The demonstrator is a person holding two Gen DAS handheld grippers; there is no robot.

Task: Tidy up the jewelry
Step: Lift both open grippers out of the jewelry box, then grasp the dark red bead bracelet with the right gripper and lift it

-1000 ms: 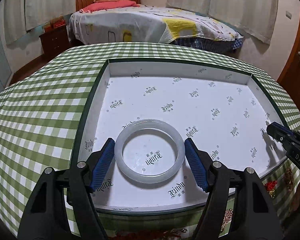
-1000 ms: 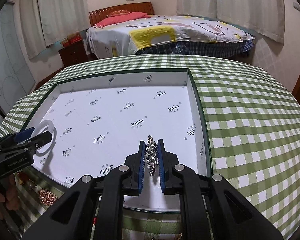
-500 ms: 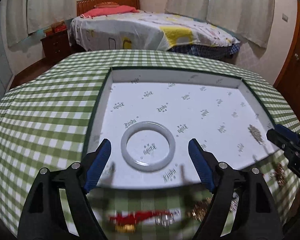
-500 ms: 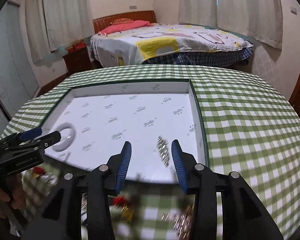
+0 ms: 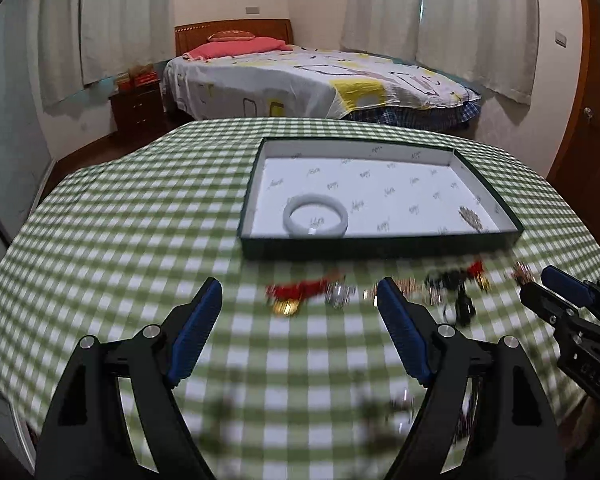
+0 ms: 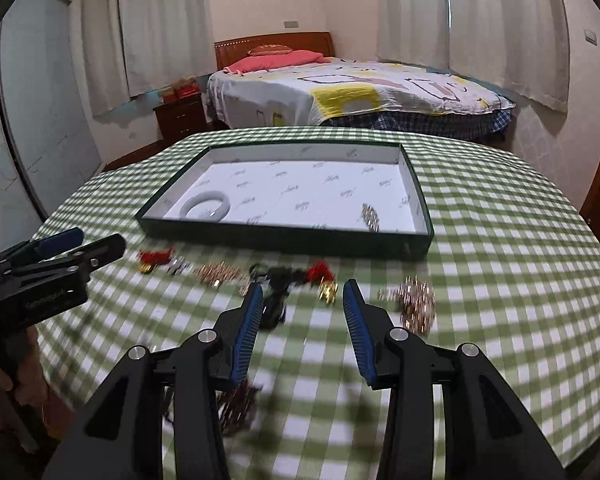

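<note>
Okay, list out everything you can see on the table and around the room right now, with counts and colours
Tray: one, dark green with white printed lining, mid-table.
Bangle: one, pale white, tray's near-left corner.
Rhinestone piece: one, silvery, tray's near-right area.
Loose jewelry: several blurred pieces, red, gold, rose-gold, black, in a row on the cloth in front of the tray; exact count unclear.
Tablecloth: one, green-white check.
Bed: one, white-yellow cover, pink pillow, behind the table.
Nightstand: one, dark wood, left of the bed.
Curtains: pale, on the windows.
Left gripper: black with blue pads, open, empty.
Right gripper: the same, open, empty.
</note>
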